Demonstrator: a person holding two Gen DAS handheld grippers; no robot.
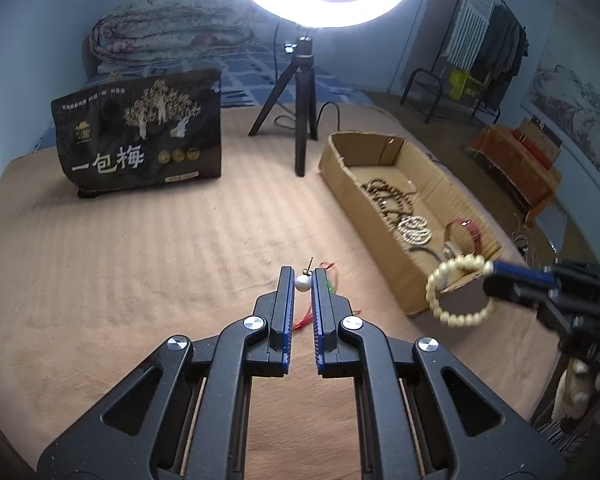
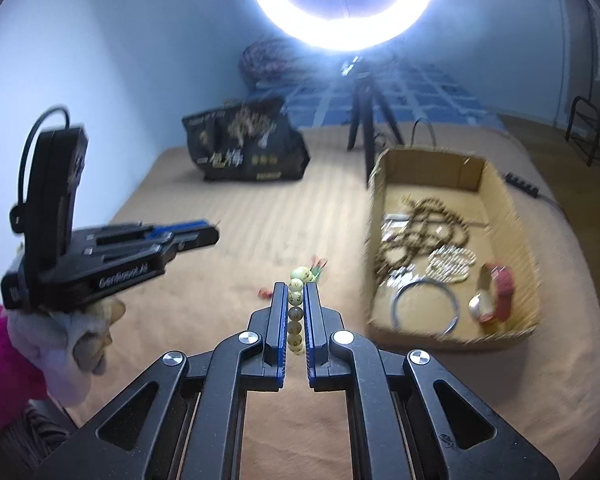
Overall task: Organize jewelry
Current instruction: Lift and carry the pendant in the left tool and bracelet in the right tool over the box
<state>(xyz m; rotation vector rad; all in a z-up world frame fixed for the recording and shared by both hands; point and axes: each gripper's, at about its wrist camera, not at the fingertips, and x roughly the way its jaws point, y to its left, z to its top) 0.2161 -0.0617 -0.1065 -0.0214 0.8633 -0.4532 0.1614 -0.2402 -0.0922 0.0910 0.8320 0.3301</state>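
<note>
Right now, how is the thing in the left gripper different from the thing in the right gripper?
The left gripper pinches a single silver-white pearl bead with a small hook on top; the right gripper clamps a full ring, the pale bead bracelet. The pearl bead sits at the fingertips, while the bracelet runs down between the right fingers and hangs out as a loop. Both are held up clear of the tan bedcover, outside the cardboard box.
</note>
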